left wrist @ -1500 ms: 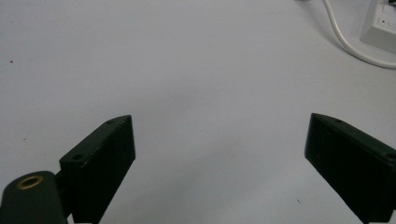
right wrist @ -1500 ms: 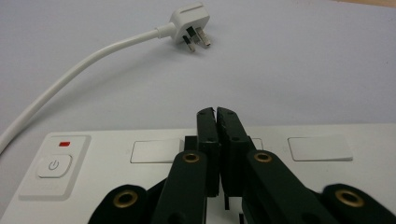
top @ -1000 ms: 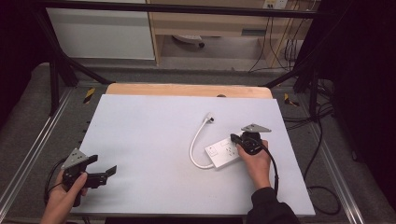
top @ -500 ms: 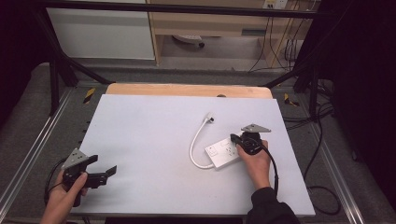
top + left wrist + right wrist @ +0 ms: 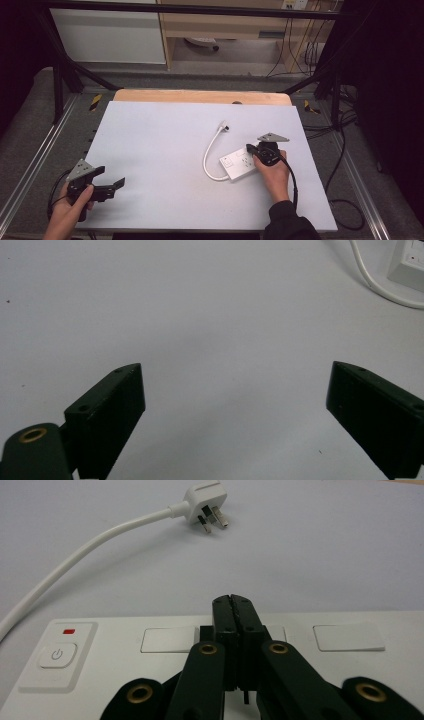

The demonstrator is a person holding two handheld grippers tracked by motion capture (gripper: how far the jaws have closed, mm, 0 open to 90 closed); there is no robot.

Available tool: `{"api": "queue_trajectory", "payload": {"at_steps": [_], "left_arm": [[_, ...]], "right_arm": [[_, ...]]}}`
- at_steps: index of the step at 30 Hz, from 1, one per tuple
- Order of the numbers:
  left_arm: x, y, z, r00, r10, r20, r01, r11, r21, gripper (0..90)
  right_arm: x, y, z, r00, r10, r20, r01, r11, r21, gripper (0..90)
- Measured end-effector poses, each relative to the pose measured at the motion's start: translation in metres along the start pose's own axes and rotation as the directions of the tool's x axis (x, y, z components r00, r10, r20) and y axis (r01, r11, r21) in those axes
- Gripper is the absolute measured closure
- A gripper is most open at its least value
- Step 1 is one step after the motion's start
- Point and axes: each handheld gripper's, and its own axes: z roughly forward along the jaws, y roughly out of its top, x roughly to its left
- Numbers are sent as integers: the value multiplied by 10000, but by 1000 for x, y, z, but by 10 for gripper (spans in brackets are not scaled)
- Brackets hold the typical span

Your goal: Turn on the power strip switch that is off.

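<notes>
**Closed tool on the strip**

The right tool [image 5: 235,602], jaws pressed together and empty, sits over the power strip [image 5: 240,163] at the table's [image 5: 165,140] right. The left tool [image 5: 107,186] waits wide apart. Pushing could slide the strip, dragging its plug [image 5: 205,502].

table [image 5: 160,135]: left and middle bare | right: power strip [image 5: 240,162], cable [image 5: 210,150], plug [image 5: 225,126]
</notes>
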Motion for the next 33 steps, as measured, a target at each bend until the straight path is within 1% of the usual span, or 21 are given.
{"api": "queue_trajectory", "payload": {"at_steps": [10,12,14,17,23,26,33], "left_arm": [[1,1,0,10000,-67,-3,67,9999,-126,89],[1,1,0,10000,-67,6,67,9999,-129,89],[1,1,-1,10000,-79,3,79,9999,-140,89],[1,1,-1,9999,-140,17,140,9997,-183,89],[2,2,-1,9998,-191,16,191,9994,-295,89],[3,2,-1,9998,-201,4,201,9993,-309,89],[3,2,0,9997,-218,52,219,9994,-278,89]], "right_arm": [[0,0,0,10000,0,-22,0,10000,-8,900],[0,0,0,10000,-49,86,49,10000,-5,900],[-1,1,-1,9999,-89,87,90,9999,-71,900],[-2,1,-4,10000,20,95,-19,9998,-207,900],[-2,2,-6,9999,65,120,-61,9994,-330,900],[-2,2,-7,9997,158,171,-151,9991,-386,884],[-1,5,-12,9998,129,180,-119,9984,-560,851]]}}
